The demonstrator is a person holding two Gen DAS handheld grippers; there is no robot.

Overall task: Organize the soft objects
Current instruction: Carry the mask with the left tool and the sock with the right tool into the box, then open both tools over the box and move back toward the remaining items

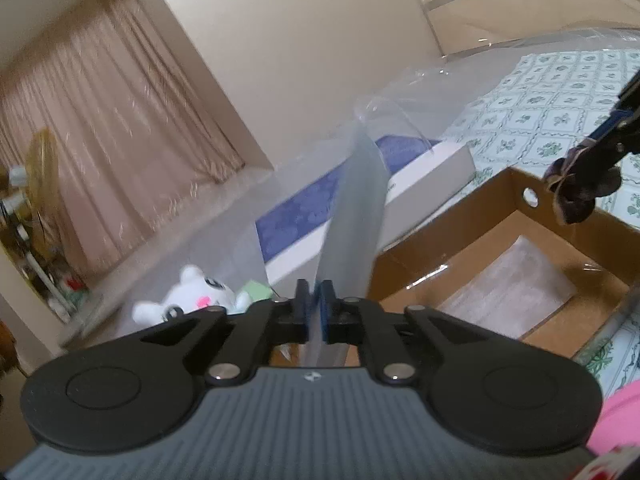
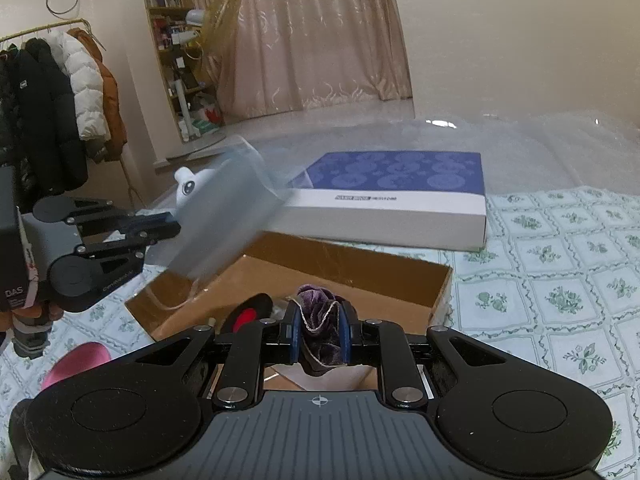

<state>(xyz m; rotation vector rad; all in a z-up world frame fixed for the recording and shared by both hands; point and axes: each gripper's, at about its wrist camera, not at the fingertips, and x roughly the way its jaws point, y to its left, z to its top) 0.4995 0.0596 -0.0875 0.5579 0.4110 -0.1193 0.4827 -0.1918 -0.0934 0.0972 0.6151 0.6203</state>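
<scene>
Left hand-held gripper point(image 1: 316, 312): you have it clenched on a clear plastic sheet point(image 1: 356, 216) that rises straight ahead of its fingers.
Right hand-held gripper point(image 2: 319, 334): yours is clamped on a purple velvet pouch point(image 2: 320, 320), held above the cardboard box point(image 2: 400, 276).
Cardboard box: open on the bed point(image 2: 560, 280), just below and ahead of your right hand-held gripper.
White plush toy point(image 1: 196, 296): just beyond your left hand-held gripper, to its left.
Blue-topped box point(image 2: 400, 196): past the cardboard box.
</scene>
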